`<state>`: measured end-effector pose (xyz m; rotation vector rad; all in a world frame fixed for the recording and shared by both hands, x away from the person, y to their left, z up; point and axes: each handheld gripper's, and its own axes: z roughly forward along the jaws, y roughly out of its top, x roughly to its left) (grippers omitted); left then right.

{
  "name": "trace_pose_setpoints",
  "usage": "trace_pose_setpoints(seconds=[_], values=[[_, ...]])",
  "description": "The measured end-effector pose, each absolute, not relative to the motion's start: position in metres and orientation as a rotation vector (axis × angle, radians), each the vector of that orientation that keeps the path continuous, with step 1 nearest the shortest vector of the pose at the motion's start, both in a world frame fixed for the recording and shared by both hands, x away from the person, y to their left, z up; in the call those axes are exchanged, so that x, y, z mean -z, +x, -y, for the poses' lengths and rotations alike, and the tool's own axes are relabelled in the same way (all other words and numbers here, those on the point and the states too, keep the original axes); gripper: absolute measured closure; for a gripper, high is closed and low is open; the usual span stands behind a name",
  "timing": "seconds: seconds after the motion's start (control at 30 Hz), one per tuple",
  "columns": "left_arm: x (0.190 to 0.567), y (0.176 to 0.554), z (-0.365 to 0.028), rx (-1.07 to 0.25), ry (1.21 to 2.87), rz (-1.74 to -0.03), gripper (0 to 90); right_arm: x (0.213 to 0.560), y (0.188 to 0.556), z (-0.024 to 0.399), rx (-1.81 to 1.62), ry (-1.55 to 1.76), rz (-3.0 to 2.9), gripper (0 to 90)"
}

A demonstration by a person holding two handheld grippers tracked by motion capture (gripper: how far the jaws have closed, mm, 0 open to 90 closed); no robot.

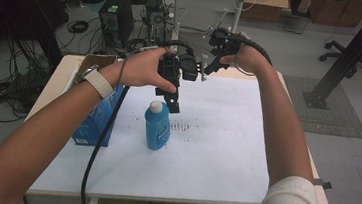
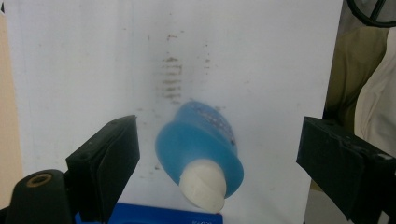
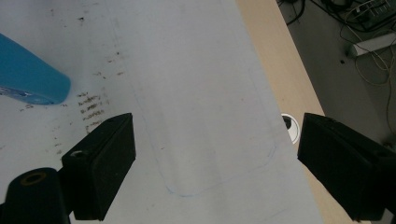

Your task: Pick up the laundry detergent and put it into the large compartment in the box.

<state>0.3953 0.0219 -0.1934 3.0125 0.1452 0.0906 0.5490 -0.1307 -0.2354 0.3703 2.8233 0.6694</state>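
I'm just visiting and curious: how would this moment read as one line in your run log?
left gripper: open, above blue bottle | right gripper: open, over bare white sheet | bottle: upright, capped, ungrasped | blue box: beside bottle

The blue bottle [image 3: 28, 77] is cut off by the frame's left edge.

- The blue bottle [image 1: 157, 126] carries a label on its front, but the print on it is too small and blurred to read.
- The blue box [image 1: 94, 119] shows a strip of white lettering in the left gripper view, too cut off to read.
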Motion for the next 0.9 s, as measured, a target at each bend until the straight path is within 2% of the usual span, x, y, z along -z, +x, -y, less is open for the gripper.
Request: trace_pose_setpoints(seconds=[0.3,0.9], values=[[0.191,0.394,-0.020,-0.073,3.003,-0.180,12.6,0.238,0.551,0.129,-0.666,0.352,-2.825,11.7],[0.181,0.390,-0.025,-0.120,2.986,-0.348,12.5,0.236,0.549,0.130,-0.668,0.350,-2.818,11.8]])
